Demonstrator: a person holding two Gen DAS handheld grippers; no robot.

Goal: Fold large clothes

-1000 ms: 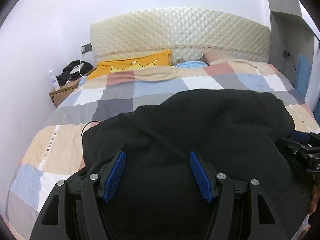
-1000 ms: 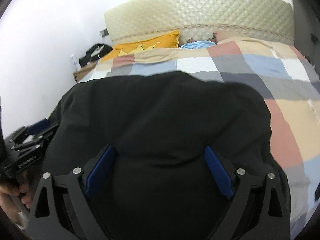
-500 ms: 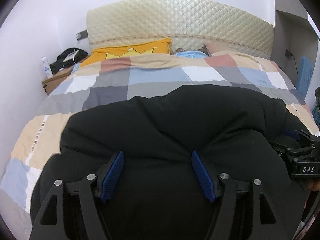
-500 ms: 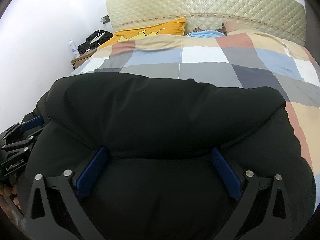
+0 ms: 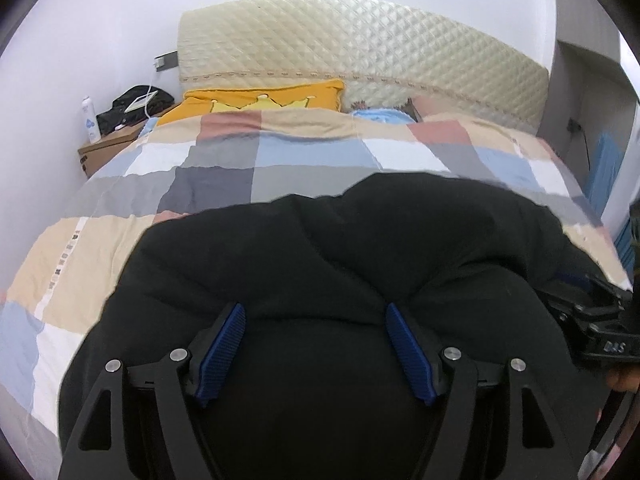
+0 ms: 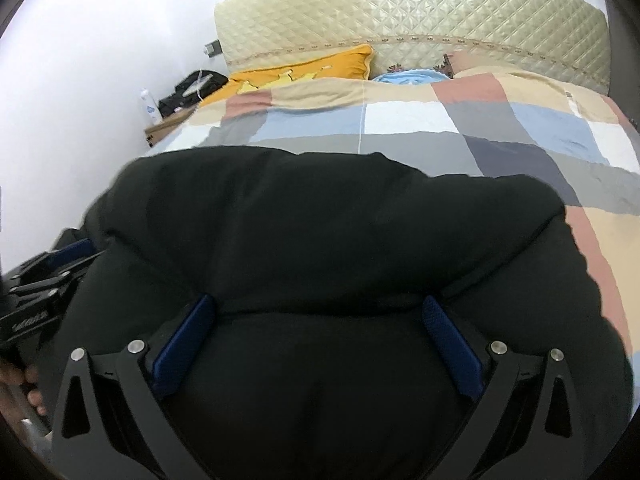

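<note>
A large black padded garment (image 5: 340, 264) lies bunched on the checked bedcover (image 5: 224, 184) and fills the lower half of both views (image 6: 320, 240). My left gripper (image 5: 316, 316) is open, its blue pads spread wide over the garment's near fold. My right gripper (image 6: 320, 312) is open too, jaws spread wide over the garment. Each gripper shows at the edge of the other's view: the right one (image 5: 592, 320) and the left one (image 6: 48, 272). The garment's near edge is hidden under the gripper bodies.
A quilted cream headboard (image 5: 360, 48) stands at the far end, with a yellow pillow (image 5: 264, 96) and a blue item (image 5: 380, 114) in front of it. A bedside box (image 5: 108, 148) with a bottle and a black bag is at the far left. White wall left.
The garment's far edge has bunched up higher and closer toward the grippers. Both grippers have shifted over it and stayed open.
</note>
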